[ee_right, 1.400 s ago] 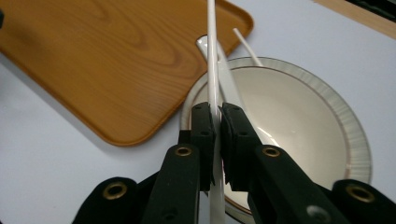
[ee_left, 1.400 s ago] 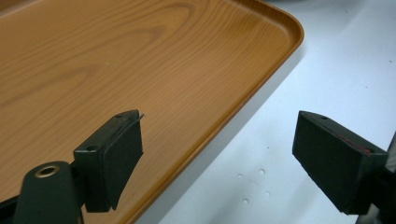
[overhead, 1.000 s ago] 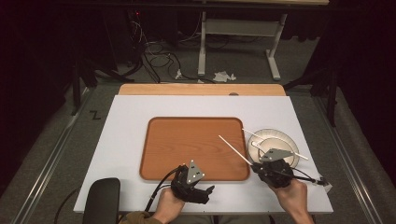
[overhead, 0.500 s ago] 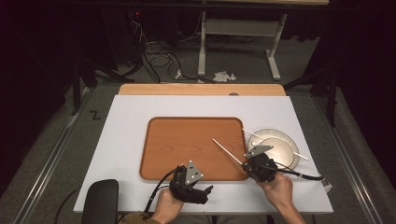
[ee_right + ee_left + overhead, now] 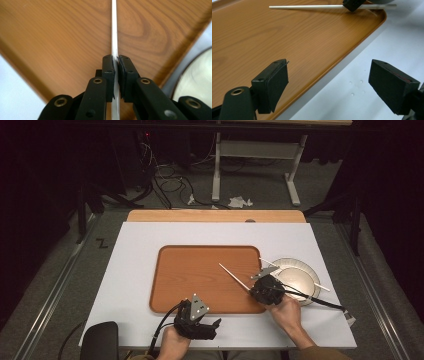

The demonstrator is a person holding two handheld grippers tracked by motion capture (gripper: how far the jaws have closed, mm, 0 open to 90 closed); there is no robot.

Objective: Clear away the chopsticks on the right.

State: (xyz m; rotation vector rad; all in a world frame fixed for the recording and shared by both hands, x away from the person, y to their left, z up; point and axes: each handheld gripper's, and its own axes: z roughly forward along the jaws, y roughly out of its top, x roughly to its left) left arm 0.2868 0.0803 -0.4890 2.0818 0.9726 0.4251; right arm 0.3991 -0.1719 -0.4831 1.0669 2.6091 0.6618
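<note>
Between the two black pads of the right gripper (image 5: 115, 65), a thin white chopstick (image 5: 114, 27) is pinched tight, the jaws all but meeting on it. Its long axis runs straight on from the jaws, out over the wooden tray (image 5: 195, 270); in the high view the chopstick (image 5: 234, 275) slants from the right gripper (image 5: 256, 291) up and to the left, its pointed end hanging above the tray's right half, while the gripper itself sits at the tray's right rim. How high the tip stands above the wood I cannot tell. Just beside the right hand (image 5: 286, 312), on the white table (image 5: 140, 245), lies a pale round plate (image 5: 300, 282) with a second white stick (image 5: 316, 284) lying across it.

The left gripper (image 5: 214, 324) rests near the tray's front edge with its jaws standing wide apart and nothing between them. From its own camera, the left gripper (image 5: 329, 87) looks across the tray (image 5: 287, 37) toward the chopstick (image 5: 312, 7), which lies crosswise at the far side.

The coming move seems to turn on lowering the chopstick onto the tray: the wood lies directly under the stick, so the right hand, the nearer one, is best placed to do it. No brand, label or writing can be read on any of these things.
</note>
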